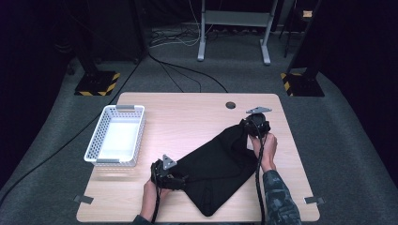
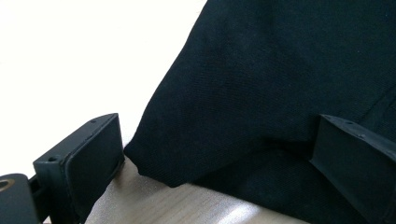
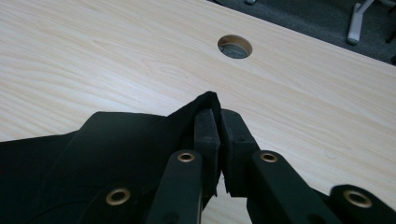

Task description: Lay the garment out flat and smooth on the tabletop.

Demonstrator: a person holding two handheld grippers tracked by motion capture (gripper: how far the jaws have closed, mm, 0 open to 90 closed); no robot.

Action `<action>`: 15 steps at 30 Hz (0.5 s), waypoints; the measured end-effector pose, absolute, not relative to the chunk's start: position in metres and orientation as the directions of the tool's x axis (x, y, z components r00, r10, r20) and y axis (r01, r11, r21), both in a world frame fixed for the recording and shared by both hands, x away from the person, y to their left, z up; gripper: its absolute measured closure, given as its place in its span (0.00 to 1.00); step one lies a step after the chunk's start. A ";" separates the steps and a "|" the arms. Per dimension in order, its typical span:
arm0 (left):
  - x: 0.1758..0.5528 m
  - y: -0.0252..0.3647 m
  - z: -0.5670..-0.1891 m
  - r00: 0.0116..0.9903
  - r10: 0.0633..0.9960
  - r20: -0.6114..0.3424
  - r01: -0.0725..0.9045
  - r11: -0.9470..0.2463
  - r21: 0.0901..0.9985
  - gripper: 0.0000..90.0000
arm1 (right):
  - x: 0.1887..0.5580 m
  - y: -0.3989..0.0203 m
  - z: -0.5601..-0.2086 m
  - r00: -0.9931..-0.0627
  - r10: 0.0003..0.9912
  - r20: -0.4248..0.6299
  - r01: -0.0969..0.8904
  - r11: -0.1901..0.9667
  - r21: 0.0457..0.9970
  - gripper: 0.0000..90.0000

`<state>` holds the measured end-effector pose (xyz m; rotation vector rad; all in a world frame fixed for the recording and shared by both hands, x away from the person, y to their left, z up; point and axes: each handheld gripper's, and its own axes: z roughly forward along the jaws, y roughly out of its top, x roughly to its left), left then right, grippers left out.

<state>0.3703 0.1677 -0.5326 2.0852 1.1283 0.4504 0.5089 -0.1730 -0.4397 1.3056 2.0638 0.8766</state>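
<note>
So I'm mid-fold on the black knit cloth garment (image 1: 217,165), which lies spread diagonally across the light wood counter (image 1: 187,117), off to the right of the white perforated plastic basket (image 1: 116,136). My right hand-held gripper (image 3: 219,122) is clenched on the garment's far corner, the one nearest the round cable hole (image 3: 235,46) in the counter; in the right gripper view the fabric edge is pinched tight between the two pads. My left hand-held gripper (image 1: 180,179) sits at the garment's near edge, on the side facing the basket, and it's released: in the left gripper view the jaws stand wide with a fold of the cloth lying between them, and I don't see the pads pressing on it.

My read is that this is the get-both-corners step. Next move, I reckon, is closing the left one on that fold so both ends are held, then lifting and bringing the far corner over without letting the knit slip or bunch.

Count: one garment, one basket (nothing in it as far as I can see), two hand-held grippers, one cable hole.
</note>
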 end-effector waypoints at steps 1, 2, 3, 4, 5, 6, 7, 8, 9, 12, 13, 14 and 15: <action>0.370 0.168 -0.533 0.557 0.830 -0.030 0.581 -0.364 0.727 0.03 | 0.510 -0.174 -0.441 -0.383 0.919 -0.094 0.569 0.315 0.760 0.95; 0.370 0.168 -0.533 0.557 0.830 -0.030 0.581 -0.364 0.727 0.03 | 0.511 -0.175 -0.442 -0.384 0.919 -0.088 0.570 0.311 0.761 0.95; 0.370 0.168 -0.533 0.557 0.830 -0.030 0.582 -0.364 0.727 0.03 | 0.511 -0.175 -0.443 -0.380 0.921 -0.083 0.574 0.305 0.760 0.95; 0.370 0.168 -0.533 0.557 0.830 -0.030 0.581 -0.364 0.727 0.03 | 0.512 -0.176 -0.443 -0.377 0.923 -0.079 0.576 0.301 0.760 0.95; 0.370 0.168 -0.533 0.557 0.830 -0.030 0.581 -0.364 0.727 0.03 | 0.513 -0.177 -0.444 -0.374 0.924 -0.080 0.578 0.299 0.759 0.95; 0.370 0.168 -0.533 0.557 0.830 -0.030 0.581 -0.364 0.728 0.03 | 0.513 -0.178 -0.444 -0.372 0.925 -0.077 0.578 0.296 0.761 0.94; 0.370 0.168 -0.533 0.557 0.830 -0.030 0.581 -0.364 0.728 0.03 | 0.513 -0.178 -0.444 -0.372 0.925 -0.079 0.577 0.297 0.761 0.93; 0.370 0.168 -0.533 0.557 0.830 -0.030 0.581 -0.364 0.728 0.03 | 0.512 -0.179 -0.444 -0.370 0.926 -0.078 0.575 0.294 0.764 0.92; 0.370 0.168 -0.533 0.557 0.830 -0.030 0.581 -0.364 0.728 0.03 | 0.511 -0.180 -0.443 -0.366 0.928 -0.077 0.573 0.290 0.767 0.89; 0.370 0.168 -0.533 0.557 0.830 -0.030 0.581 -0.364 0.728 0.03 | 0.510 -0.183 -0.442 -0.357 0.931 -0.073 0.570 0.279 0.773 0.84; 0.370 0.168 -0.533 0.557 0.830 -0.030 0.581 -0.364 0.728 0.03 | 0.509 -0.184 -0.442 -0.352 0.933 -0.074 0.572 0.277 0.772 0.80; 0.370 0.168 -0.533 0.557 0.830 -0.030 0.581 -0.364 0.728 0.03 | 0.509 -0.185 -0.441 -0.349 0.935 -0.070 0.574 0.272 0.773 0.79; 0.370 0.168 -0.533 0.557 0.830 -0.030 0.581 -0.364 0.727 0.03 | 0.508 -0.186 -0.441 -0.346 0.936 -0.064 0.574 0.265 0.775 0.76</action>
